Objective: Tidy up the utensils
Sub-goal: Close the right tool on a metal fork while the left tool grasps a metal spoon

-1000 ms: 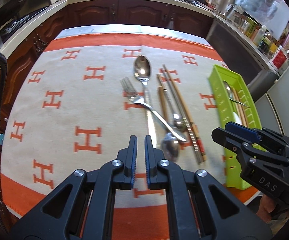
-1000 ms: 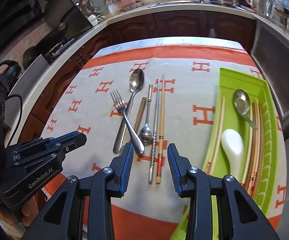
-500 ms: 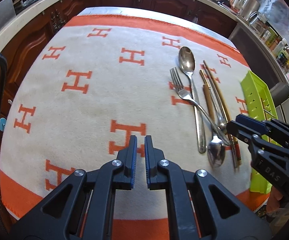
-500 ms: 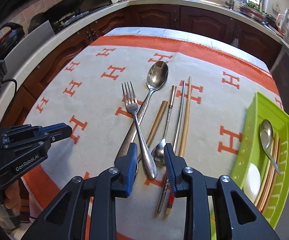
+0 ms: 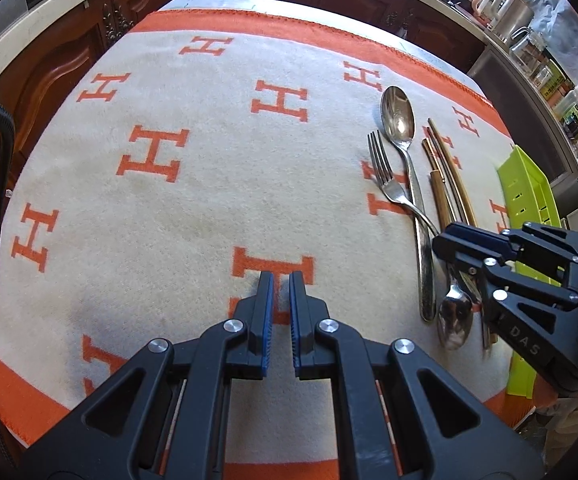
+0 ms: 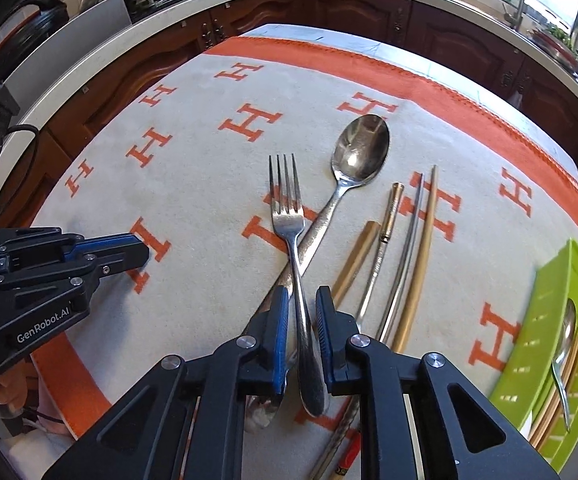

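Right gripper [image 6: 301,312] jaws closing around the fork [image 6: 289,216] handle, not gripping; left gripper [image 5: 280,300] shut, empty

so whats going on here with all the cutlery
A person is sorting utensils from an orange-and-cream cloth into a green tray. The right tongs have just been closing around the handle of the fork, which lies across a large spoon; the pads don't clearly press on it yet. The left tongs are shut and empty, over bare cloth.
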The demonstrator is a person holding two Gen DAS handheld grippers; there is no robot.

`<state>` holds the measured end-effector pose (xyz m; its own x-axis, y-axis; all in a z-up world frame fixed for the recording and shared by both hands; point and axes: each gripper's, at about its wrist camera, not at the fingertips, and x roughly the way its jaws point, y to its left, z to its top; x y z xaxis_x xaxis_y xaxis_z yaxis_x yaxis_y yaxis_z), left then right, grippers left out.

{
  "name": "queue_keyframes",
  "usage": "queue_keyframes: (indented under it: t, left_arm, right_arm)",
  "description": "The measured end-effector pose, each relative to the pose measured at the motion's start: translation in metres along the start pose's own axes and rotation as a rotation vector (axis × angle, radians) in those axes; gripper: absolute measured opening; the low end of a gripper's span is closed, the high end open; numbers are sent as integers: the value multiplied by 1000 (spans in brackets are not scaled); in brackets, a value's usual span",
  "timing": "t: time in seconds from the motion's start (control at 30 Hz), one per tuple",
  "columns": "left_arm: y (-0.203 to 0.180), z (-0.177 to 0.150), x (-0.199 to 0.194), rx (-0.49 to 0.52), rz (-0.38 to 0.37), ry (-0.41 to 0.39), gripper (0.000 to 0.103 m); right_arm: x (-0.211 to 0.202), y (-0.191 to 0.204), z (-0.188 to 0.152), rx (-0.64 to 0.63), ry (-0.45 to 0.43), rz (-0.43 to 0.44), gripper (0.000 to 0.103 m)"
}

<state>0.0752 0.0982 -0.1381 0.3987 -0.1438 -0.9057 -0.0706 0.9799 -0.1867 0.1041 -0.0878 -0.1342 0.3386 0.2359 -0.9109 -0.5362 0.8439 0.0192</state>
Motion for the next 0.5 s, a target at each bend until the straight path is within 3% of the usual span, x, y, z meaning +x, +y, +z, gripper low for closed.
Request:
queue_keyframes:
  t: [0.17, 0.5]
  left_arm:
    - [1, 2, 1, -1, -5, -1, 5]
    - [0, 1, 1, -1, -6, -3, 5]
  right_arm:
    - [9, -1, 5, -2, 18, 25, 7]
    - [-3, 8, 2, -6, -16, 49, 6]
